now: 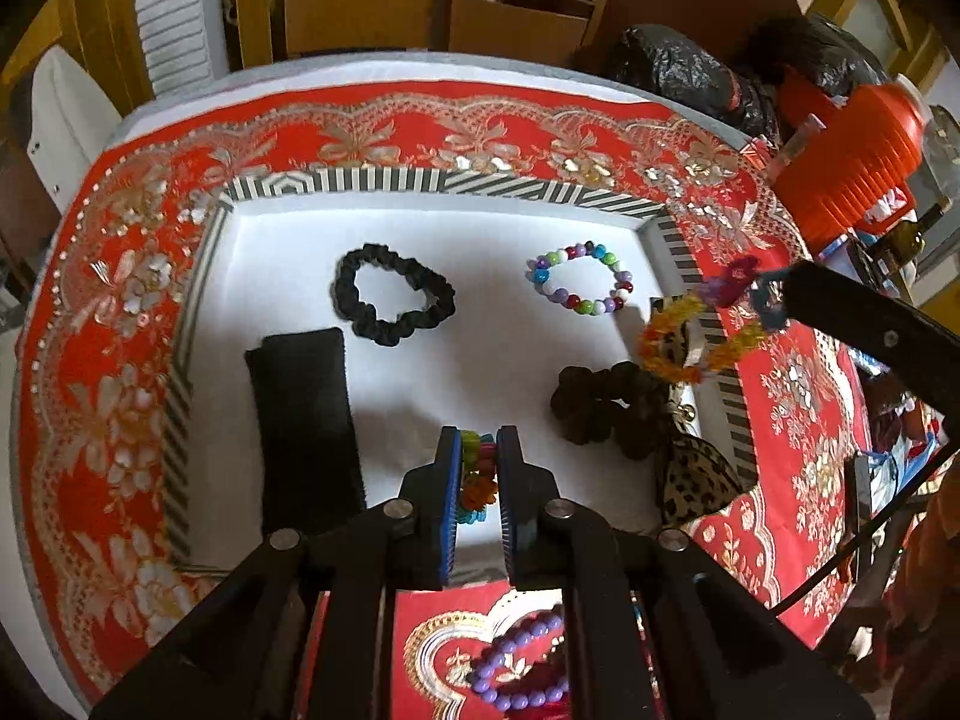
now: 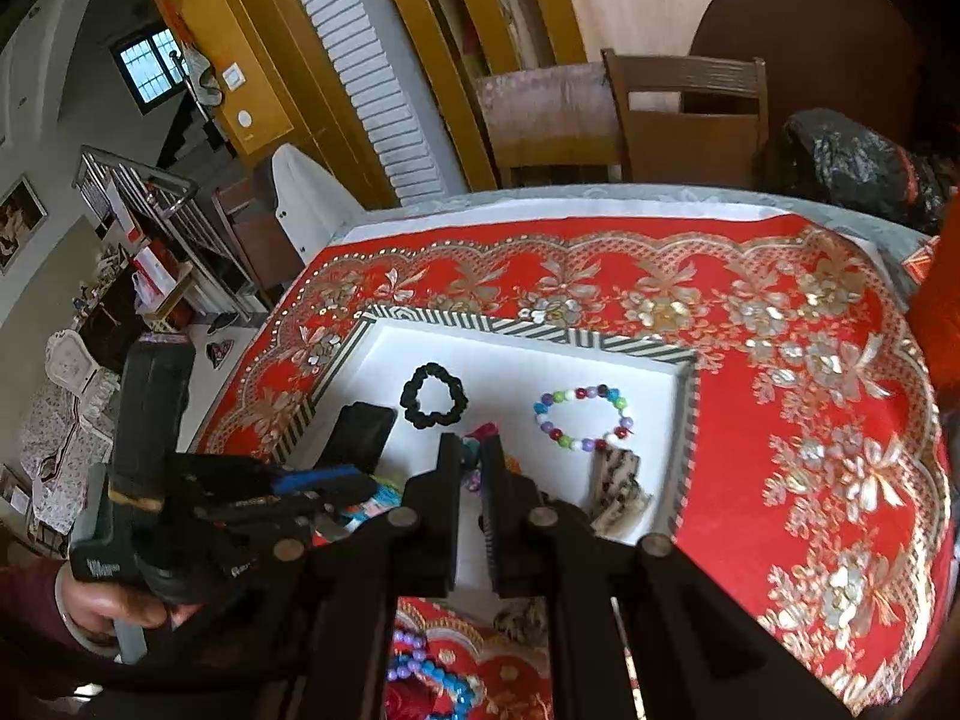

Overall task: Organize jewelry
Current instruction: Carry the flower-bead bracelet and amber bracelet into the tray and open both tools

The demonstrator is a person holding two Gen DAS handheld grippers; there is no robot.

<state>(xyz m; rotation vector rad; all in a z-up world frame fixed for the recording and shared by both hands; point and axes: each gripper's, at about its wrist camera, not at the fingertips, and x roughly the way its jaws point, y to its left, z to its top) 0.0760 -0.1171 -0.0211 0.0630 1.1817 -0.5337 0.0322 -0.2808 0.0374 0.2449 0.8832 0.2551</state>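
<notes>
A white tray with a striped rim (image 1: 420,180) (image 2: 528,327) lies on a red cloth. In it are a black scrunchie (image 1: 390,294), a multicolour bead bracelet (image 1: 582,279) (image 2: 582,417), a black band (image 1: 306,420), a brown scrunchie (image 1: 606,408) and a leopard-print piece (image 1: 696,480). My left gripper (image 1: 480,450) (image 2: 360,483) is shut on a colourful flower-bead bracelet (image 1: 479,480) above the tray's near part. My right gripper (image 1: 768,300) (image 2: 471,450) is shut on an orange-yellow bracelet (image 1: 690,342), which dangles over the tray's right rim.
Purple bead bracelets (image 1: 516,666) (image 2: 414,672) lie on the cloth in front of the tray. An orange ribbed container (image 1: 852,168) and black plastic bags (image 1: 678,78) stand at the table's far right. Wooden chairs (image 1: 528,12) are behind the table. A hand (image 2: 108,606) holds the left gripper.
</notes>
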